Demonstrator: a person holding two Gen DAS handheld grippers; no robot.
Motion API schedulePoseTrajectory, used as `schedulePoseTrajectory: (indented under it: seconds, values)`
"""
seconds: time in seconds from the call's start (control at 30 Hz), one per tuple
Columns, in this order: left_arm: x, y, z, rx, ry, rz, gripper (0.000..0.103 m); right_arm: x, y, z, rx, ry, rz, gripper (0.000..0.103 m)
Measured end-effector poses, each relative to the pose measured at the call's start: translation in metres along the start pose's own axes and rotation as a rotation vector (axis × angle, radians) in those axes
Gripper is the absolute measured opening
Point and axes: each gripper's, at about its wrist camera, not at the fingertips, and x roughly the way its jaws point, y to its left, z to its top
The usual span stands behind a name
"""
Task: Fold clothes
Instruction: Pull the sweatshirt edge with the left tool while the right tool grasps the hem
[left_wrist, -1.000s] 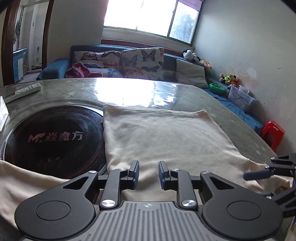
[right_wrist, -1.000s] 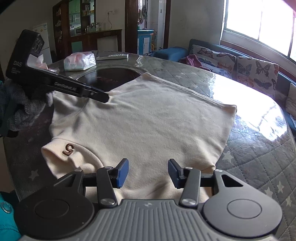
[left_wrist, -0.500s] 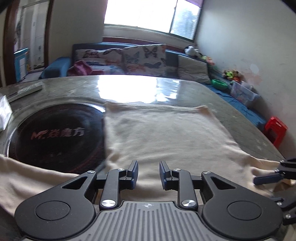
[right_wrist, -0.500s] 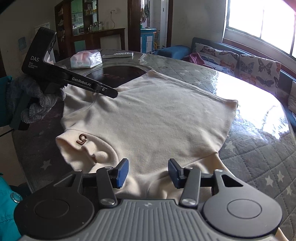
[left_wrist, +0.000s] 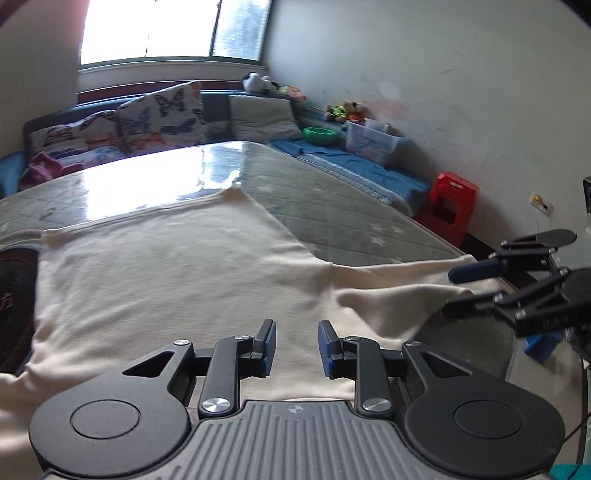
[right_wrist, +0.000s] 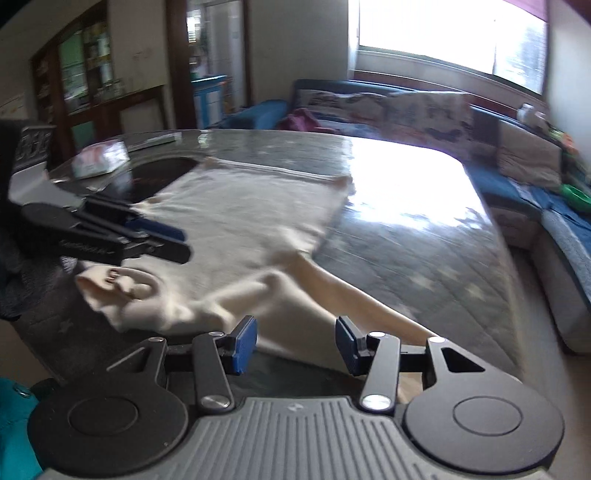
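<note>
Cream sweatshirt (left_wrist: 155, 280) lies spread on the quilted table (left_wrist: 332, 206), one sleeve (right_wrist: 343, 295) trailing toward the near edge; left gripper (left_wrist: 297, 347) and right gripper (right_wrist: 295, 343) both hover over its near part, jaws apart, gripping nothing.

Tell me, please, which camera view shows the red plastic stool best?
The left wrist view: the red plastic stool stands there in plain sight on the floor by the wall, beyond the table edge. The right wrist view does not show it at all; it looks toward the sofa and the window instead.
</note>
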Motion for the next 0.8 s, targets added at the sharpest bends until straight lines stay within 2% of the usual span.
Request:
schedulePoseTrajectory:
  seconds: [0.2,0.37,0.57,0.7,0.8]
  values:
    - [0.006,-0.011,-0.006,0.045,0.028,-0.032,0.028,-0.022,-0.049,-0.028,0.148,0.008,-0.183,0.047]
    - [0.010,-0.016,-0.009,0.064,0.045,-0.036,0.028,-0.033,-0.081,-0.045,0.261,-0.003,-0.278,0.047]
    - [0.011,-0.020,-0.011,0.083,0.060,-0.038,0.028,-0.021,-0.097,-0.057,0.296,0.024,-0.281,0.044]
    - [0.013,-0.021,-0.011,0.091,0.071,-0.036,0.028,-0.010,-0.098,-0.058,0.294,0.030,-0.275,0.036]
    - [0.014,-0.021,-0.012,0.094,0.077,-0.036,0.028,-0.008,-0.099,-0.056,0.292,0.023,-0.267,0.023]
